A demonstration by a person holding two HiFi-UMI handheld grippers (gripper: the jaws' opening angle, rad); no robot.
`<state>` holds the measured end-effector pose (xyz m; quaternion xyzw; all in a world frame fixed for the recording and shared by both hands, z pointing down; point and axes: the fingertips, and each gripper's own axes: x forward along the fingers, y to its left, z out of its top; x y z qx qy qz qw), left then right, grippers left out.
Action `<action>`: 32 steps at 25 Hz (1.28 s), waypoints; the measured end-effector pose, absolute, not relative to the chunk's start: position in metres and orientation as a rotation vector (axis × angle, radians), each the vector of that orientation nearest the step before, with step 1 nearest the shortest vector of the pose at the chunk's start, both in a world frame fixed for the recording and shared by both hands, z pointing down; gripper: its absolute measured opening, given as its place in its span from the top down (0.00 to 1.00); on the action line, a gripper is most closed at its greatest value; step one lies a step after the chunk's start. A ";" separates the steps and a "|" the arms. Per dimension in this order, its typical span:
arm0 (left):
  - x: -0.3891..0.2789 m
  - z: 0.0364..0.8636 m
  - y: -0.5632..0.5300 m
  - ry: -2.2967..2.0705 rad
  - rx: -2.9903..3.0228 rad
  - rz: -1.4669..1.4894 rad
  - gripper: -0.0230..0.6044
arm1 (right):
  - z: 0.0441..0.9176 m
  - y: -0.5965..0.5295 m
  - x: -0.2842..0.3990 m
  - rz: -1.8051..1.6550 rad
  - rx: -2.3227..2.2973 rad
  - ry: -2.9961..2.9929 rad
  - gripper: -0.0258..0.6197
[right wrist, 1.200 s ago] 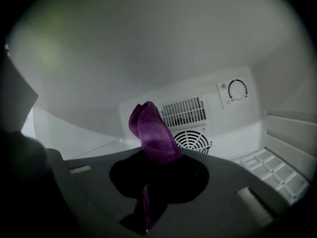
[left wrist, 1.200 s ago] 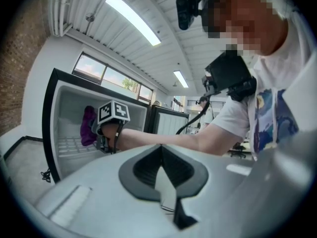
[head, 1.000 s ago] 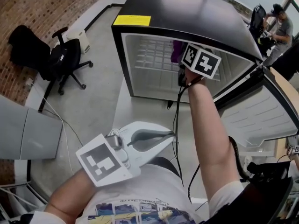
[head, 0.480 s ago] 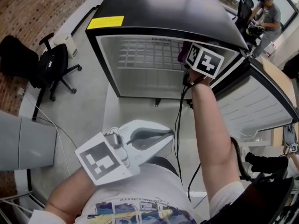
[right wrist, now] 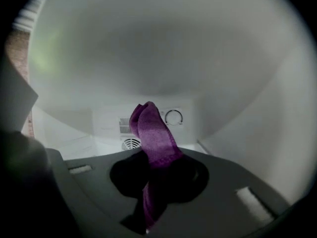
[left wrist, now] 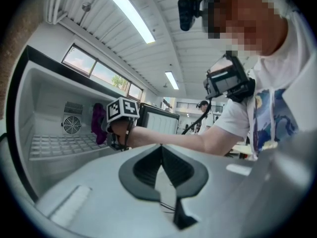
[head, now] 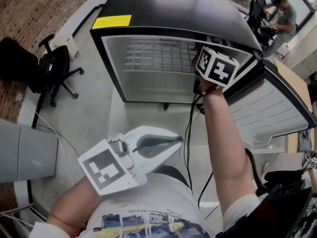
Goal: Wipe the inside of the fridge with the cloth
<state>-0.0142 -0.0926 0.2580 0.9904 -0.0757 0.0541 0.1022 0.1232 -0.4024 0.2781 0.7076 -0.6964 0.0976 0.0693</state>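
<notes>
- While its jaws clamp a purple cloth (right wrist: pixel 153 133), the right gripper (right wrist: pixel 156 182) reaches inside the open mini fridge (head: pixel 111 68).
- The cloth stands upright before the back wall's fan vent (right wrist: pixel 131 143) and thermostat dial (right wrist: pixel 174 117).
- The left gripper (left wrist: pixel 161 175), jaws together and empty, hangs outside the fridge by the person's shirt (head: pixel 148 222).
- A black office chair (head: pixel 54 68) stands beside the fridge.

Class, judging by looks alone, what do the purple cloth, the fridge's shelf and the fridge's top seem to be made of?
The cloth looks like a soft textile, probably microfibre or terry: fuzzy ribbed surface, limp folds. The shelf seems to be white-coated metal wire: a thin open grid. The fridge top is a smooth glossy black panel, painted metal or plastic; it mirrors light.
</notes>
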 end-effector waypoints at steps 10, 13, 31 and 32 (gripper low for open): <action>-0.051 0.263 -0.083 -0.317 2.914 0.140 0.95 | 0.263 -0.382 -0.001 0.454 1.806 -2.493 0.88; -0.063 0.265 -0.082 -0.358 2.899 0.138 0.95 | 0.269 -0.382 -0.036 0.505 1.728 -2.557 0.88; -0.109 0.266 -0.074 -0.486 2.870 0.158 0.95 | 0.334 -0.401 -0.094 0.882 1.670 -2.541 0.88; -0.108 0.266 -0.073 -0.480 2.872 0.162 0.95 | 0.336 -0.401 -0.092 0.877 1.678 -2.535 0.88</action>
